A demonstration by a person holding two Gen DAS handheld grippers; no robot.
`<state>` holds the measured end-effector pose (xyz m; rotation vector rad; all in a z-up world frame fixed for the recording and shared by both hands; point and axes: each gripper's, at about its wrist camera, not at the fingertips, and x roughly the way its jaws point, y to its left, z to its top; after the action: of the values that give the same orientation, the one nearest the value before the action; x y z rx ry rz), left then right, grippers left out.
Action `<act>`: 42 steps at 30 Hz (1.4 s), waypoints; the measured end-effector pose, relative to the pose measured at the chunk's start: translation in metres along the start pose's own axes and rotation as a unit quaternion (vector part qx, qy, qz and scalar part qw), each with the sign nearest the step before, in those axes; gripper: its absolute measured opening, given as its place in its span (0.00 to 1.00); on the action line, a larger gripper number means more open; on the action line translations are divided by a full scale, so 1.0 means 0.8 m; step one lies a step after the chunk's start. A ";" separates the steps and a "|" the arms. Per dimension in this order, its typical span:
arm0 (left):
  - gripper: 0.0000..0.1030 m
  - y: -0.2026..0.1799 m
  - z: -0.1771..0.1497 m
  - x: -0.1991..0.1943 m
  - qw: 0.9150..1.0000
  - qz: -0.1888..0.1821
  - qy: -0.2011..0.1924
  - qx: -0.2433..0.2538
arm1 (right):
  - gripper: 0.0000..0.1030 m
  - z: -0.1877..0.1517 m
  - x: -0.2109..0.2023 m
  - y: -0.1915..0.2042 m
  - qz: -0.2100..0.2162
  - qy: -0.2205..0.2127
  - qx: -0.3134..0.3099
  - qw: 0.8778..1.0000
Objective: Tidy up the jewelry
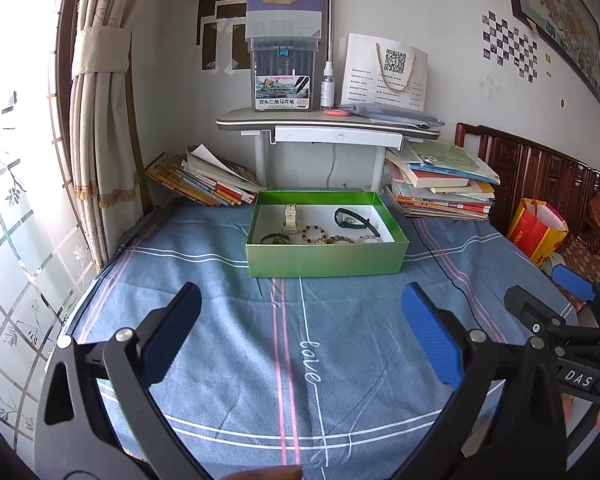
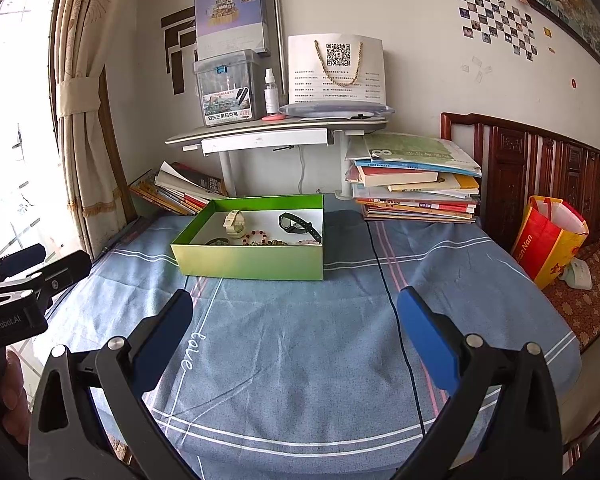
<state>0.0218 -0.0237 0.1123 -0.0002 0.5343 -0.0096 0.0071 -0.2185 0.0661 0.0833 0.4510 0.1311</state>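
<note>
Hovering above a blue-grey cloth-covered surface [image 1: 228, 320], the left gripper [image 1: 300, 332] was seen with its jaws spread wide and nothing held between them. The right gripper [image 2: 296, 332] was likewise held low over the cloth, its jaws wide apart and empty. Straight ahead of the left jaws, well beyond their tips, a green box [image 1: 326, 258] was set on the surface; from the right wrist view it was seen ahead and toward the left jaw. Inside it, on a white floor, a cream watch [image 1: 291, 218], a black watch [image 1: 354, 220], beaded bracelets [image 1: 328, 236] and a dark bracelet [image 1: 275, 239] were laid loosely, near one another. The cloth was marked with white and pink stripes and the stitched word "love" [image 1: 311, 362], which ran between the left jaws. A thin black cable [image 2: 396, 312] was seen trailing across the cloth just inside the right jaw of the right gripper. Beyond the box, a small raised desk [image 1: 328, 124] was stood against the wall, with a marker case [image 1: 282, 76], a spray bottle [image 1: 327, 88] and a white paper bag [image 1: 384, 74] on it. Stacks of books [image 1: 440, 184] were piled to either side beneath it. A tied curtain [image 1: 100, 120] and a bright window were seen far left of the jaws, a carved wooden headboard [image 2: 540, 176] and a red-and-yellow bag [image 2: 548, 240] far right.
</note>
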 end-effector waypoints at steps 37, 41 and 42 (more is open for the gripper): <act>0.96 -0.001 -0.009 0.008 1.000 -0.005 0.010 0.001 | 0.97 -0.001 0.000 0.001 -0.002 0.000 -0.001 1.000; 0.96 0.003 -0.009 0.009 1.000 -0.003 0.010 -0.004 | 0.97 -0.002 0.000 0.003 -0.002 0.002 -0.001 1.000; 0.96 0.003 -0.009 0.010 1.000 -0.004 0.010 -0.006 | 0.97 -0.002 0.001 0.003 -0.002 0.002 -0.002 1.000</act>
<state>0.0254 -0.0211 0.1022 -0.0136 0.5553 -0.0134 0.0068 -0.2159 0.0649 0.0785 0.4544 0.1283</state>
